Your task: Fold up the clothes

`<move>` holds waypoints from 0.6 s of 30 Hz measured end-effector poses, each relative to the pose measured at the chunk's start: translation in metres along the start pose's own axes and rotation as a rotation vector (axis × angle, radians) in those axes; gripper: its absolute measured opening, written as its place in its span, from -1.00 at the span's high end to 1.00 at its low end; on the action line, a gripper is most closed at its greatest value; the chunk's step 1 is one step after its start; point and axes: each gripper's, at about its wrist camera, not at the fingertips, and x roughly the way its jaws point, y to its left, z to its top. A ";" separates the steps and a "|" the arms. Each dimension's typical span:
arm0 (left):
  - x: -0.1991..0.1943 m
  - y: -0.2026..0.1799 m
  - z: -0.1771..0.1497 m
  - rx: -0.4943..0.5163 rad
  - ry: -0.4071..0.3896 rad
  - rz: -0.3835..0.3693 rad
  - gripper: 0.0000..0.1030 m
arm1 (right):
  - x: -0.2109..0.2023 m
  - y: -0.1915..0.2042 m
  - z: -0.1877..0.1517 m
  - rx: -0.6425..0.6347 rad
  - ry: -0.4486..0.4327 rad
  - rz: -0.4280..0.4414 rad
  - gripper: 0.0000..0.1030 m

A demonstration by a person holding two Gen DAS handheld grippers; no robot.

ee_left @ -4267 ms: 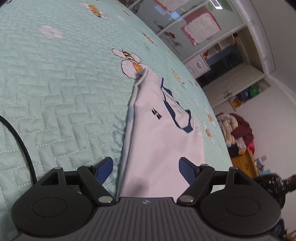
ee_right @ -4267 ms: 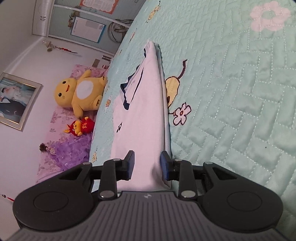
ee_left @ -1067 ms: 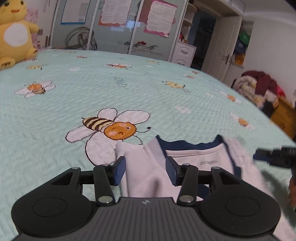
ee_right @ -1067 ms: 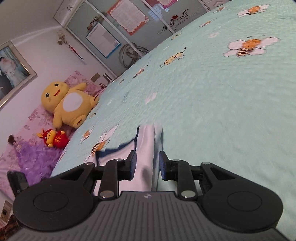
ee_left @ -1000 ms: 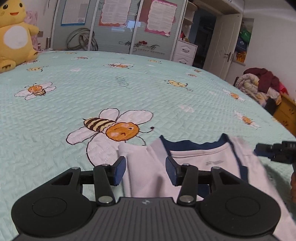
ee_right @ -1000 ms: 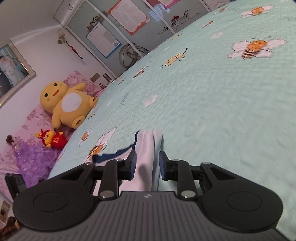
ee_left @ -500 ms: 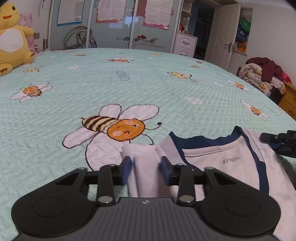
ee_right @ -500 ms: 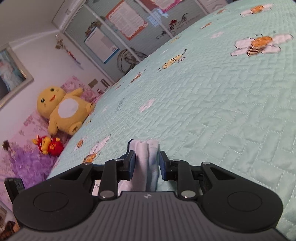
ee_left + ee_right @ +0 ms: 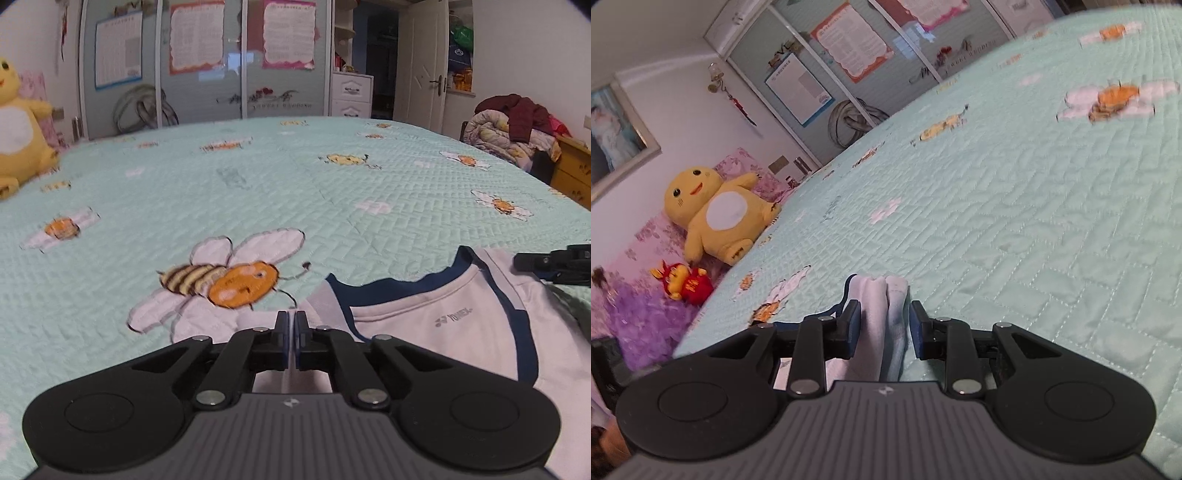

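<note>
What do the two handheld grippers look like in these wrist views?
Both match: the left gripper and right gripper each have a grey ribbed body bearing a small white logo, black linkage arms with silver pivot screws, two round black discs at the sides, and dark blue finger pads. No cables or sleeves show.

The left gripper (image 9: 291, 332) is built of matte black plastic, with two round discs joined by angular linkage arms fixed with silver screws. A ribbed grey plate with a small white logo is set between the discs. The right gripper (image 9: 882, 325) is made alike, and its fingers (image 9: 854, 323) are faced with blue pads.
</note>
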 end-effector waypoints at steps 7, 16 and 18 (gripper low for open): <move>0.007 0.012 -0.003 -0.052 0.015 0.030 0.97 | -0.006 0.057 -0.015 -0.340 0.012 0.028 0.24; 0.010 0.008 0.005 -0.022 0.009 0.066 0.97 | -0.016 0.048 -0.011 -0.303 0.008 0.008 0.10; 0.014 0.009 0.004 -0.015 0.028 0.069 0.97 | -0.018 0.035 -0.006 -0.241 0.000 0.008 0.10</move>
